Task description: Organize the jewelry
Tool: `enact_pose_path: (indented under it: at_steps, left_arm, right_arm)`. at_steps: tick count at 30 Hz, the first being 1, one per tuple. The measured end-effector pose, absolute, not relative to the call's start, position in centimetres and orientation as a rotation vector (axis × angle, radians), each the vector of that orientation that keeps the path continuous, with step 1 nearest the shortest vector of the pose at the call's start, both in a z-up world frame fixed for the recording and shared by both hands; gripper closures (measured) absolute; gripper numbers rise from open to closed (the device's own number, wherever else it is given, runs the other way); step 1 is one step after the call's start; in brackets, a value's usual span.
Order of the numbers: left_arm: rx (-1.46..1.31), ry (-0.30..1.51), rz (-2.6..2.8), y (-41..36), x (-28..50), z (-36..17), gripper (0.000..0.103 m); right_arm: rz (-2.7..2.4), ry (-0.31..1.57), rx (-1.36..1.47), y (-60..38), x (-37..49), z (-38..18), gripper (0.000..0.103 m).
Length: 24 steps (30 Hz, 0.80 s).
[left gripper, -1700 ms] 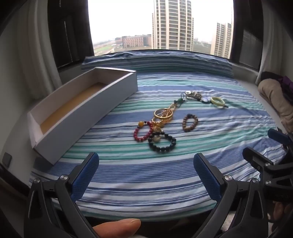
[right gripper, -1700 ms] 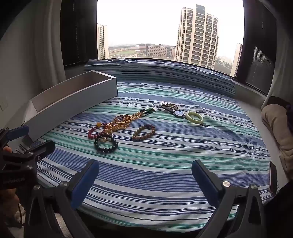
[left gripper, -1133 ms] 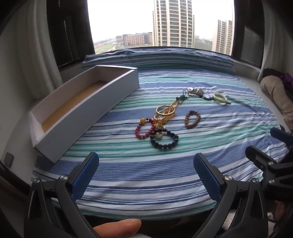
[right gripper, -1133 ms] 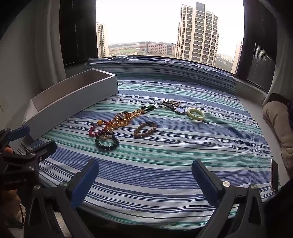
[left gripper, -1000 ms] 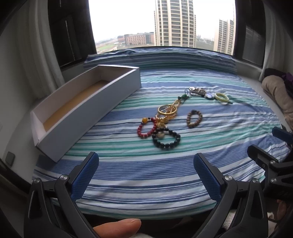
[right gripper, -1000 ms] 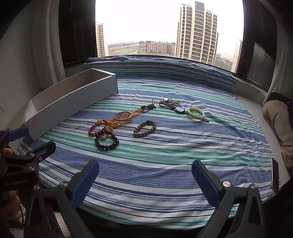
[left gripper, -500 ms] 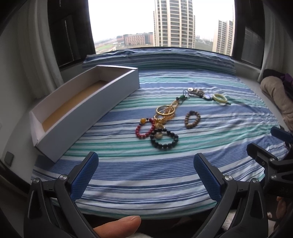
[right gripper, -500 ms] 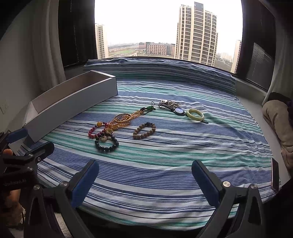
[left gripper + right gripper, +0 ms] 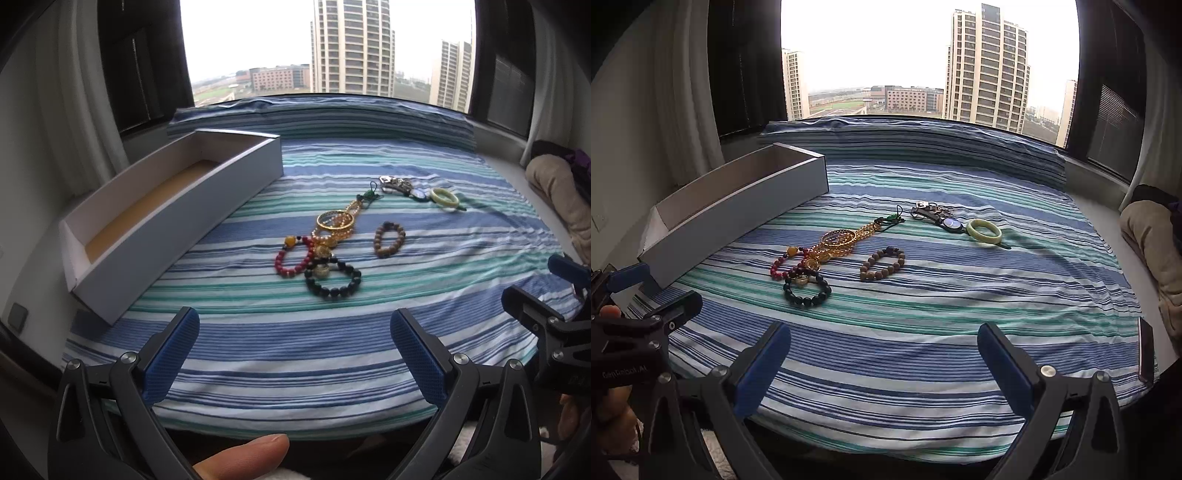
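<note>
Striped bedsheet point(image 9: 295, 354) carries all the jewelry; the white box point(image 9: 177, 206) at its left edge looks empty. We hold the left gripper point(image 9: 291, 354) and right gripper point(image 9: 882, 362) over the near edge, fingers spread, grasping nothing. Risk: the red bracelet point(image 9: 291, 260), black bracelet point(image 9: 334, 282) and gold chain point(image 9: 334, 225) overlap, so lifting 1 may drag the others. The brown bracelet point(image 9: 389, 238) and jade bangle point(image 9: 446, 197) lie apart.

Three bead bracelets point(image 9: 333, 282), one jade bangle point(image 9: 445, 198), one box point(image 9: 173, 210)
</note>
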<state>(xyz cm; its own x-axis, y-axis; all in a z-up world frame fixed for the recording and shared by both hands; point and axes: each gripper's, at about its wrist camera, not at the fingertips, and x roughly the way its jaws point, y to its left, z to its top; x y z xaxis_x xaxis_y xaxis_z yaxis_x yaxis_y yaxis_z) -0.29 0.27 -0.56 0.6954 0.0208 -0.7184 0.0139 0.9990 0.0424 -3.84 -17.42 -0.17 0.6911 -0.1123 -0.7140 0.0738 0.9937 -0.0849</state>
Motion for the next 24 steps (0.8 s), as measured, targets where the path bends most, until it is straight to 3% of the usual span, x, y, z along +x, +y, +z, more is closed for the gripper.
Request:
enact_pose_path:
  at_steps: [24]
  left_arm:
    - [0.050, 0.816, 0.011, 0.28, -0.29, -0.75, 0.000]
  right_arm:
    - [-0.103, 0.812, -0.033, -17.55, -3.98, -0.47, 0.000]
